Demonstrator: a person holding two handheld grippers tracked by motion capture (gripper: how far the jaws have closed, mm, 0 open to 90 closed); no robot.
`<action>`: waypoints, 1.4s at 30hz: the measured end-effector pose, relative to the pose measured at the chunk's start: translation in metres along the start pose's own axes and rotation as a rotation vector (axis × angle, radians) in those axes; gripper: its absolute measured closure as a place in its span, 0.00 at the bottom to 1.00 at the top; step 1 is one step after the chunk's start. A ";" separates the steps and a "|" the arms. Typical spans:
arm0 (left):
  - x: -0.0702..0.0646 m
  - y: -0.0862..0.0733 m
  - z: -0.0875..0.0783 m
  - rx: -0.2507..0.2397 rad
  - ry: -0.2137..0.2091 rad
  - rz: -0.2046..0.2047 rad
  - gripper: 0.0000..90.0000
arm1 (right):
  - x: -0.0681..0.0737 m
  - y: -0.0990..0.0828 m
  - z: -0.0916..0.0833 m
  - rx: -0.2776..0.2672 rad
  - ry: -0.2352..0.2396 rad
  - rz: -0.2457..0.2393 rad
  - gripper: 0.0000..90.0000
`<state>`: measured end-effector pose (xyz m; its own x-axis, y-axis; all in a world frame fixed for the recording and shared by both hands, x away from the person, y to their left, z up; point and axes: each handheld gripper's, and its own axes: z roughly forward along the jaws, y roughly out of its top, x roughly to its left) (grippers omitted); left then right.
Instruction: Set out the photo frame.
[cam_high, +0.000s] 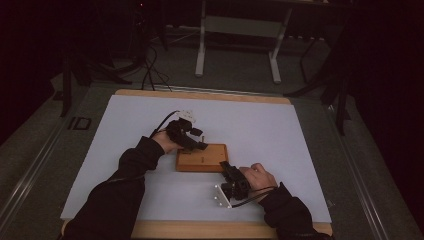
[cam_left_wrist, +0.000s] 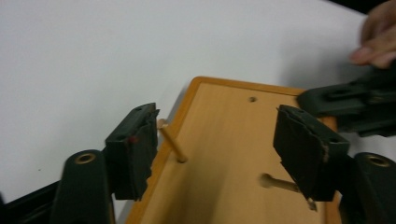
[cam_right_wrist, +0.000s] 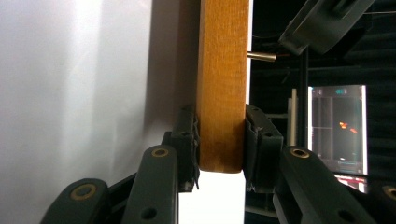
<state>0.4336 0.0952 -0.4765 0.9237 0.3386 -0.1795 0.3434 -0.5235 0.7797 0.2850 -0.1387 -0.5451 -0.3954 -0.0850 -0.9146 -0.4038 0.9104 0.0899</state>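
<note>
A flat wooden board (cam_high: 201, 157) lies on the white table cover. In the left gripper view two thin wooden pegs stand in the board (cam_left_wrist: 219, 154): one peg (cam_left_wrist: 171, 143) beside the left jaw, another peg (cam_left_wrist: 279, 183) by the right jaw. An empty hole (cam_left_wrist: 252, 99) lies farther off. My left gripper (cam_high: 199, 145) (cam_left_wrist: 217, 126) hovers open over the board's left part, its jaws astride both pegs. My right gripper (cam_high: 225, 166) (cam_right_wrist: 222, 140) is shut on the board's near right edge (cam_right_wrist: 222, 84). A peg (cam_right_wrist: 261, 57) sticks out of the board's face there.
The white cover (cam_high: 260, 125) spreads over a wood-edged table (cam_high: 200, 230). A white-legged table frame (cam_high: 240, 45) stands on the dark floor beyond. A lit screen (cam_right_wrist: 338, 126) glows in the right gripper view. Cables (cam_high: 150, 70) trail on the floor at the back left.
</note>
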 end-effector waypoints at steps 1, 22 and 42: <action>-0.002 0.000 -0.004 -0.010 0.004 0.009 0.30 | -0.002 0.000 0.000 0.001 0.008 0.005 0.77; -0.033 -0.021 -0.045 -0.085 0.121 0.001 0.05 | -0.037 -0.008 0.003 -0.028 0.136 0.048 0.78; -0.073 -0.079 -0.086 -0.105 0.198 -0.067 0.03 | -0.065 -0.015 0.009 -0.047 0.248 0.091 0.78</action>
<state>0.3239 0.1791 -0.4735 0.8445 0.5221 -0.1195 0.3736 -0.4144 0.8299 0.3243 -0.1428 -0.4906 -0.6196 -0.1051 -0.7778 -0.3930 0.8994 0.1915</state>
